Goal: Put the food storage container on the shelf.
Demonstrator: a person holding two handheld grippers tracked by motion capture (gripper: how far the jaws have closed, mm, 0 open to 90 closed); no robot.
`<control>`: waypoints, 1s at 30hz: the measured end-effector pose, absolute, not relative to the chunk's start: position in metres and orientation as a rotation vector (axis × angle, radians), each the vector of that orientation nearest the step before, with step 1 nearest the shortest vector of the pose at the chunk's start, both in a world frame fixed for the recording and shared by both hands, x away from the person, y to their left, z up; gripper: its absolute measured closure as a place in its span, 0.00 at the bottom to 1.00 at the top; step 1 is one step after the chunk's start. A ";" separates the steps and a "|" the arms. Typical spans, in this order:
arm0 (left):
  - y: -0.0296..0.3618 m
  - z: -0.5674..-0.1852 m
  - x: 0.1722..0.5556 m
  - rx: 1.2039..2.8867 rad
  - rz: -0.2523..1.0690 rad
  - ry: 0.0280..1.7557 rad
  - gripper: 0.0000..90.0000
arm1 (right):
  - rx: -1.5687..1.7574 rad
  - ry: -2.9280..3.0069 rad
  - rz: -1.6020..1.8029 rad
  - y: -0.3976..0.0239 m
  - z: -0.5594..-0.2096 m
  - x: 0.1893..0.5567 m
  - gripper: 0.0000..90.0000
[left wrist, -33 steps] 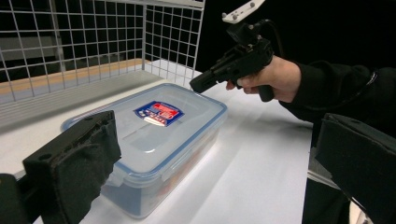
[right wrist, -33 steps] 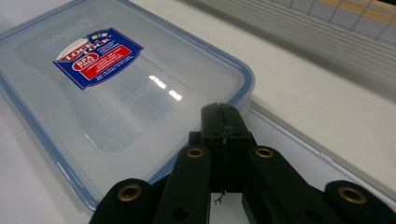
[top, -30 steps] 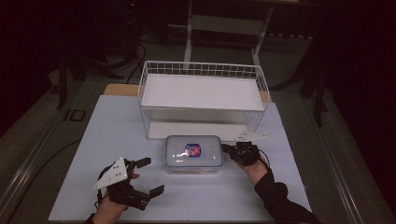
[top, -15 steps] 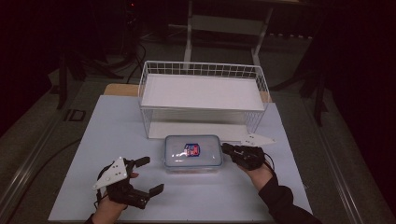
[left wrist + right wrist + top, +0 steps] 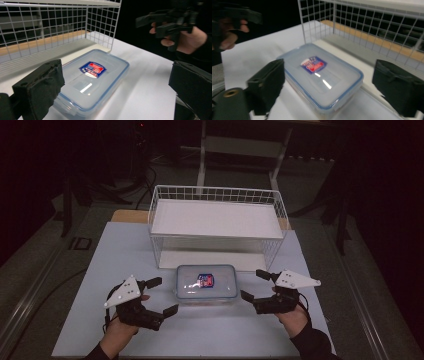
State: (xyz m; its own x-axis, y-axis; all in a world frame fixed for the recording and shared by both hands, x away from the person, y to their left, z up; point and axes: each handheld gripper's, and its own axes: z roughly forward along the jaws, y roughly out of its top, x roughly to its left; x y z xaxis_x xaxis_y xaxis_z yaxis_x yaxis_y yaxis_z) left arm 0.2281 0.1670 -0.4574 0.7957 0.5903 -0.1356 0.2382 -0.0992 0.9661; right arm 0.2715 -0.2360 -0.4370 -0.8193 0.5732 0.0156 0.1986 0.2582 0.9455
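Left gripper (image 5: 160, 296), near front edge of the table (image 5: 100, 265): jaws spread wide, holding nothing. Right gripper (image 5: 254, 285), opposite side: jaws likewise apart, empty. Lidded plastic box (image 5: 206, 283) between them, touching neither, labelled on top. White wire basket (image 5: 218, 226) just behind it, toward the back edge.

Box (image 5: 205, 284): on the worktop (image 5: 115, 250), near its front middle, just before the rack.
Rack (image 5: 216, 227): on the worktop behind the box, toward the far edge.
Left tool (image 5: 159, 296): left of the box, apart from it, jaws spread toward it.
Right tool (image 5: 255, 286): right of the box, apart from it, jaws spread toward it.
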 end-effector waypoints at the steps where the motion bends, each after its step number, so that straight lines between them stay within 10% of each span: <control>1: 0.167 -0.456 0.230 1.684 0.333 0.661 0.00 | 0.688 2.188 1.584 -0.237 -0.436 0.270 0.12; 20: 0.154 -0.449 0.287 1.745 0.209 0.846 0.00 | 0.654 2.113 1.572 -0.241 -0.422 0.269 0.24; 30: 0.157 -0.474 0.314 1.764 0.126 1.001 0.00 | 0.688 2.109 1.597 -0.240 -0.424 0.269 0.12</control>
State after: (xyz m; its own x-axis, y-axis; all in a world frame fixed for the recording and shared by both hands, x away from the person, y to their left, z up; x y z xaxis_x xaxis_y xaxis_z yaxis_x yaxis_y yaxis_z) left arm 0.3143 0.1568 -0.4739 0.6436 0.6735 -0.3635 0.5626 -0.0942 0.8214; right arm 0.2686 -0.2405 -0.4243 -0.7963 0.6045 -0.0240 0.1408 0.2239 0.9644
